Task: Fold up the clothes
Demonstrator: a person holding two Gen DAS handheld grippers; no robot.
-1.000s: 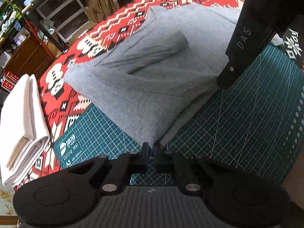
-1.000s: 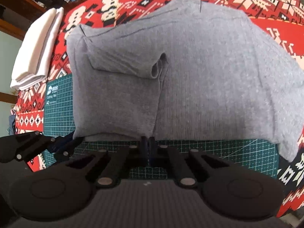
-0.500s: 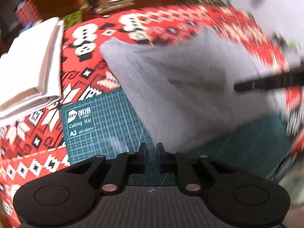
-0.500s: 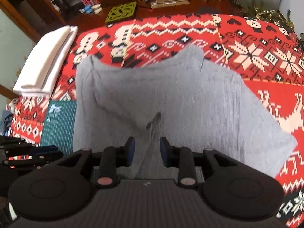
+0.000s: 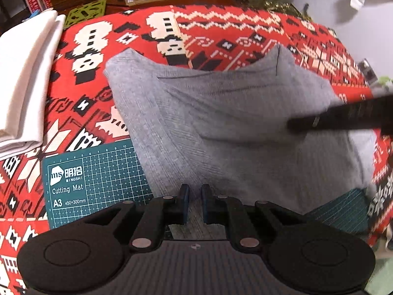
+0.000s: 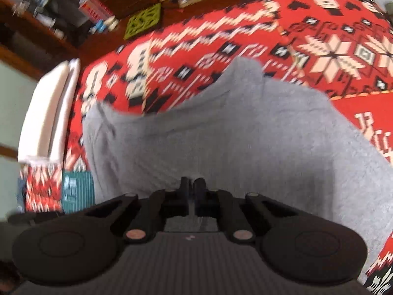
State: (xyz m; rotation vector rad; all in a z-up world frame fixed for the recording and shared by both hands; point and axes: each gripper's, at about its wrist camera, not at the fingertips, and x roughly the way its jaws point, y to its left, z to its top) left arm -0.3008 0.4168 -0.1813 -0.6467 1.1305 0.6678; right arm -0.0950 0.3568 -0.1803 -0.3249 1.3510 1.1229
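Observation:
A grey knit garment (image 5: pixel 233 135) lies on the red patterned cloth (image 5: pixel 221 32), its left side folded over the middle. In the left wrist view, my left gripper (image 5: pixel 194 202) is at the garment's near edge, its fingers a narrow gap apart with grey cloth between them. In the right wrist view, my right gripper (image 6: pixel 191 191) is nearly closed on the near edge of the same garment (image 6: pixel 221 147), further right. The cloth rises toward both grippers. A blurred black bar (image 5: pixel 343 116), part of my right tool, crosses the garment's right side.
A green A3 cutting mat (image 5: pixel 98 179) lies under the garment's near edge and also shows in the right wrist view (image 6: pixel 73 191). A folded white cloth (image 5: pixel 24 86) rests at the table's left edge. Boxes, books and a green trivet (image 5: pixel 86 12) sit beyond the far edge.
My right gripper opened half a second ago and has since closed on the garment's near edge. Both grippers moved over the garment. The mat in front is now mostly covered.

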